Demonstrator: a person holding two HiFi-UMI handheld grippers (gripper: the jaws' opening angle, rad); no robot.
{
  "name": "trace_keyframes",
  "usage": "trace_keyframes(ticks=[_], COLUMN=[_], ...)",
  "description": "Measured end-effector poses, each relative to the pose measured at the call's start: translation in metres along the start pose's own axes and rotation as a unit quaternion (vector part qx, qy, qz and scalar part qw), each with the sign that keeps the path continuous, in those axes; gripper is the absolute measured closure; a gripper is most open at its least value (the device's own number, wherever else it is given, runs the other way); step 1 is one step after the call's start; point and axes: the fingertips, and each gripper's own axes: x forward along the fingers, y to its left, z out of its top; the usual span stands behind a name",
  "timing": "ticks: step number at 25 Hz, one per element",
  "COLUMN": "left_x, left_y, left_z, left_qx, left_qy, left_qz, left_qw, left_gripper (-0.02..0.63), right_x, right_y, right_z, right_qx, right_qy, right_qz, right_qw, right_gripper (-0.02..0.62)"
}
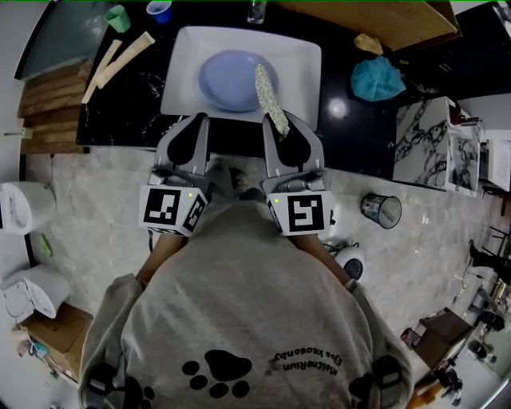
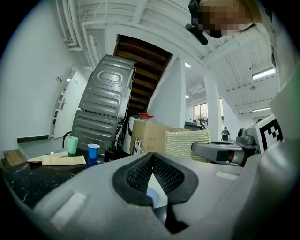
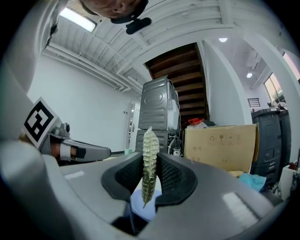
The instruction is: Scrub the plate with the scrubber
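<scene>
nearest (head view): the person's grey top (image 1: 239, 319) fills the lower frame, and both grippers reach out from it toward the tabletop (image 1: 351, 136).
left gripper (image 1: 200, 120): fingers closed on nothing, tips at the near rim of the tray (image 1: 299, 64).
right gripper (image 1: 277, 121): fingers clamp the scrubber (image 1: 268, 92), whose free end lies over the right edge of the plate (image 1: 227, 80). Whether it touches the plate cannot be told from above.
step: likely the approach, with scrubbing not yet begun.
edges and room: the plate sits inside the tray, so the tray's near rim must be cleared first. The cups (image 1: 160, 10) at the back left and the cloth (image 1: 378, 77) at the right stand well apart, so a sideways sweep has room.
left gripper view: pads meet with nothing between them. A sliver of plate shows below them, and the scrubber is just to the right.
right gripper view: the scrubber stands edge-on and upright between the pads, with the plate below and ahead.
next move: probably tip the scrubber down onto the plate. The empty left gripper may need to steady the plate or the tray.
</scene>
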Motion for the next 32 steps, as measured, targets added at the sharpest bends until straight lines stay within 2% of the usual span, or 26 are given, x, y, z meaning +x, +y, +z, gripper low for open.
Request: trace_keyframes(ticks=[13, 23, 32], left_x=[0.064, 0.105, 0.127], left_y=[0.048, 0.09, 0.094], left_z=[0.012, -0.002, -0.02], left_qx=[-0.006, -0.016, -0.022], left_qy=[0.019, 0.044, 0.07], left_qz=[-0.042, -0.075, -0.088], left_qw=[0.9989, 0.9961, 0.9935], left_gripper=[0.604, 0.604, 0.604], right_x=[0.071, 0.116, 0.126], right_y=[-0.02, -0.023, -0.034], right_z=[-0.005, -0.019, -0.037], right_qx=[-0.009, -0.009, -0.01], right_qy=[0.026, 0.052, 0.08], right_qz=[-0.037, -0.073, -0.084], right_qw=[0.999, 0.996, 0.993], right_gripper=[0.522, 0.522, 0.522])
